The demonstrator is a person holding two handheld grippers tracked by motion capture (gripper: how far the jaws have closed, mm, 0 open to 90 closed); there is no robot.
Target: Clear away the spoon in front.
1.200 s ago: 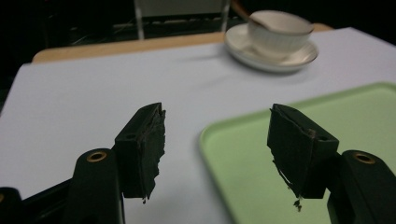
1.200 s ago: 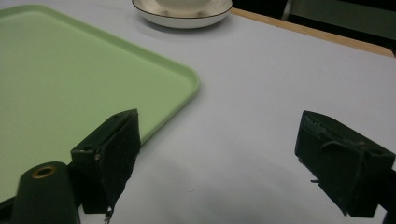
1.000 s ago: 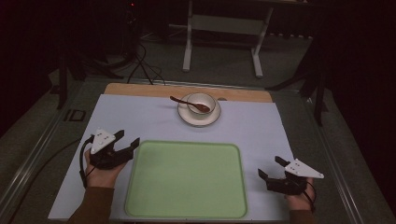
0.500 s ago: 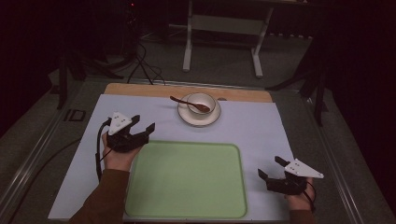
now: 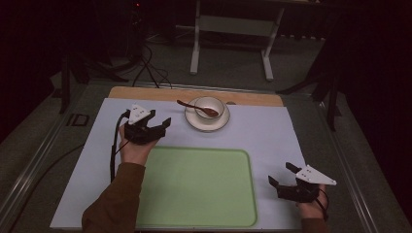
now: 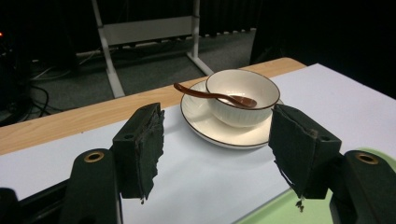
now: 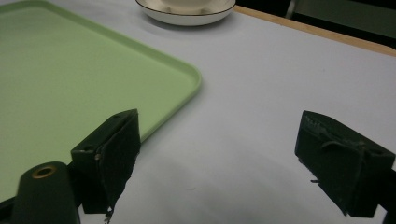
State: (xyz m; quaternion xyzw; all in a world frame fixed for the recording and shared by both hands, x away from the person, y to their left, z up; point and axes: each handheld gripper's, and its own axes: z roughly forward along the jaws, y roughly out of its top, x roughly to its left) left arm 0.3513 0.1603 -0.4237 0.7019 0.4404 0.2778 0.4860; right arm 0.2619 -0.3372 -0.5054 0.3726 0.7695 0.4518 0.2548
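A white bowl (image 5: 212, 104) stands on a white saucer (image 5: 208, 122) at the back middle of the table. A brown spoon (image 5: 190, 105) rests in the bowl, handle over the left rim. My left gripper (image 5: 161, 117) is open just left of the saucer, apart from it, jaws pointing at it. In the left gripper view the bowl (image 6: 238, 95), the spoon (image 6: 196, 91) and the saucer (image 6: 205, 123) lie ahead of the open left gripper (image 6: 217, 154). My right gripper (image 5: 279, 173) is open and empty at the front right; in its own view the right gripper (image 7: 210, 158) hovers over the white mat.
A large empty green tray (image 5: 199, 184) lies at the front middle, between the two hands; its corner (image 7: 187, 79) is left of the right jaws. A wooden table edge (image 5: 194, 93) runs behind the saucer. Beyond it, a metal stand (image 5: 231, 24) and cables on the floor.
The left gripper has moved away from the person and to the right, from beside the tray's left corner to just left of the saucer. The right gripper has stayed put.
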